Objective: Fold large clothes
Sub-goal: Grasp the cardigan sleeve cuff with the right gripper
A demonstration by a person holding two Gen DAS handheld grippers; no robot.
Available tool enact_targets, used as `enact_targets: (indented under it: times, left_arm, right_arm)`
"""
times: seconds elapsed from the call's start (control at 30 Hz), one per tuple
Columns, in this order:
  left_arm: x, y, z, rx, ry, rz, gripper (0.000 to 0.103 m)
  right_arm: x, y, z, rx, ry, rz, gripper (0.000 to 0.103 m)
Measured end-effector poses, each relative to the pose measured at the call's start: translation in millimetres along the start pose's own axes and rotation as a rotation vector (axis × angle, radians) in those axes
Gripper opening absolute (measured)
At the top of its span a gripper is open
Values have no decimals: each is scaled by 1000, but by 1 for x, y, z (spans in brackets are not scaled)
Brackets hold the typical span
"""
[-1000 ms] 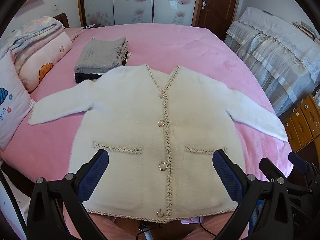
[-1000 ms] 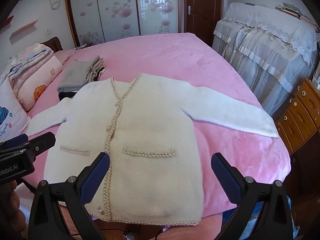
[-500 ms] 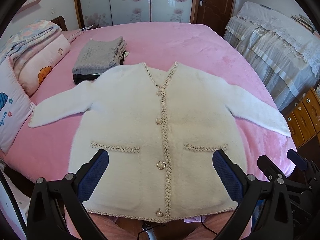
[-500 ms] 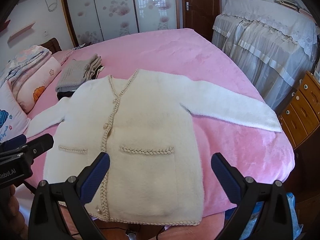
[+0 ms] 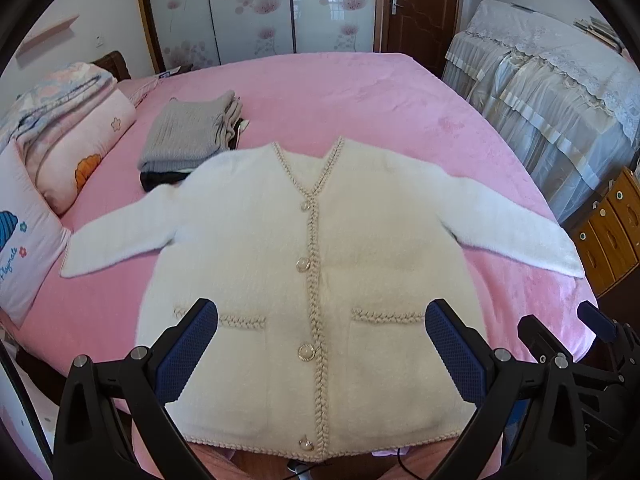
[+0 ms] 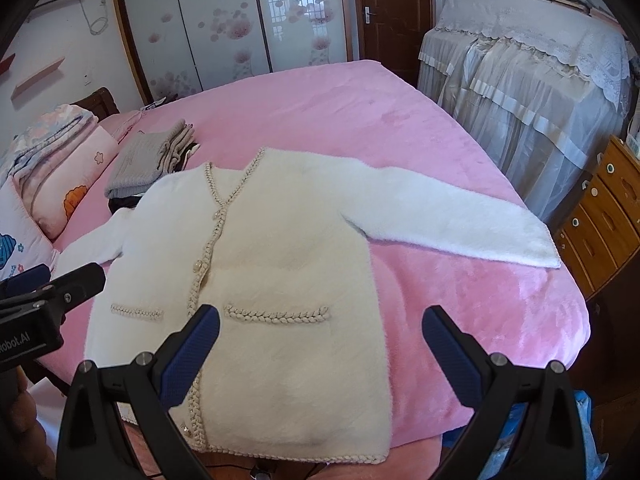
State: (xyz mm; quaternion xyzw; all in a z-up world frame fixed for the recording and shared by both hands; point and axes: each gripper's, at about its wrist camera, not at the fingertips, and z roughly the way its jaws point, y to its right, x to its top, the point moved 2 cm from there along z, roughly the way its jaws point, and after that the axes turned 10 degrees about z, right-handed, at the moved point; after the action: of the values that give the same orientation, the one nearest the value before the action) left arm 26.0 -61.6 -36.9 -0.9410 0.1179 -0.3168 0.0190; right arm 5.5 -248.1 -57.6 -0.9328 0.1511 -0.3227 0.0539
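A fluffy cream cardigan (image 5: 256, 272) (image 6: 288, 264) with braided trim and pearl buttons lies flat and face up on the pink bed (image 5: 328, 96) (image 6: 328, 120). Both sleeves are spread out to the sides, and its hem is at the near edge. My left gripper (image 5: 320, 344) hangs open above the hem, over the lower buttons. My right gripper (image 6: 320, 344) is open over the cardigan's right pocket and side edge. Neither holds anything. In the right wrist view the left gripper's body (image 6: 44, 300) shows at the left edge.
A stack of folded grey and dark clothes (image 5: 192, 136) (image 6: 152, 160) lies beyond the left shoulder. Pillows and a folded quilt (image 5: 60, 140) line the bed's left side. A lace-covered piece of furniture (image 6: 528, 72) and wooden drawers (image 6: 600, 220) stand at the right.
Both views show the cardigan lower in frame and a bit farther off; the grippers have tilted up slightly. The cardigan itself has not moved, and the jaws remain spread.
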Motion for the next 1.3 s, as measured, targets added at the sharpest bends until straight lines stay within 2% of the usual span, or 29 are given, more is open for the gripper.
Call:
enact_targets:
  times: [0.23, 0.4, 0.6, 0.73, 0.87, 0.97, 1.03, 1.2, 1.3]
  left_arm:
    - [31, 32, 1, -9, 51, 69, 103]
    - [63, 66, 13, 24, 104, 149, 103]
    - [96, 114, 58, 12, 137, 190, 103]
    - [103, 140, 98, -3, 171, 186, 103]
    - [103, 168, 143, -65, 89, 212, 103]
    - [101, 192, 172, -65, 51, 262, 103]
    - [97, 203, 189, -83, 16, 286, 103]
    - [98, 227, 224, -158, -54, 281, 103]
    - [103, 235, 234, -180, -80, 280, 103]
  right_arm:
    - [22, 26, -5, -21, 62, 21, 102]
    - [43, 60, 2, -39, 107, 83, 102]
    - [62, 133, 43, -132, 128, 224, 102]
    - [57, 185, 76, -227, 137, 293, 102]
    - [50, 232, 106, -240, 77, 381, 101]
    - [45, 270, 126, -150, 7, 513, 89]
    - [44, 290, 141, -119, -23, 594, 86]
    - [42, 319, 173, -90, -49, 698, 81]
    - [50, 323, 185, -119, -40, 691, 75]
